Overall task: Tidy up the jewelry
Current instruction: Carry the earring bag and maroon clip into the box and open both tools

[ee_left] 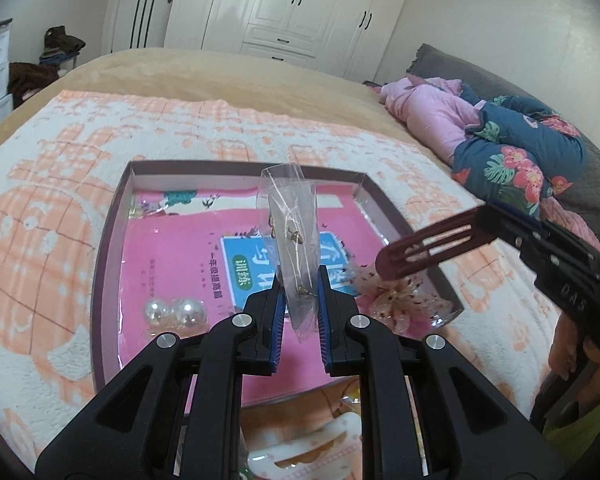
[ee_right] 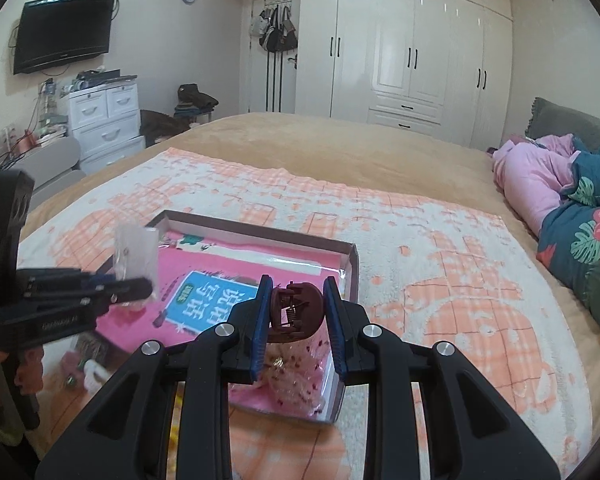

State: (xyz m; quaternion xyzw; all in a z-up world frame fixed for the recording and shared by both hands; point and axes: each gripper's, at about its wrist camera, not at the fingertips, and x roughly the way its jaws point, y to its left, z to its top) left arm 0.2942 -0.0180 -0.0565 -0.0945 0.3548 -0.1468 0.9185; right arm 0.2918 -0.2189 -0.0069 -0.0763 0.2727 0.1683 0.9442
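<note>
The left gripper (ee_left: 300, 292) is clamping a clear earring bag (ee_left: 290, 224) above the shallow box (ee_left: 108, 240), while the right gripper (ee_right: 296, 312) is gripping a brown hair clip (ee_right: 296, 312) over its near corner. Pearl earrings (ee_left: 176, 312) and a flower piece (ee_left: 396, 300) are already lying inside; both held items appear left to place.

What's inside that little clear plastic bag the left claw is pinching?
The clear bag, pinched by the left gripper, holds a few small gold-toned pieces, probably earrings. Its lower end sits between the blue pads, so anything there is partly covered.
</note>
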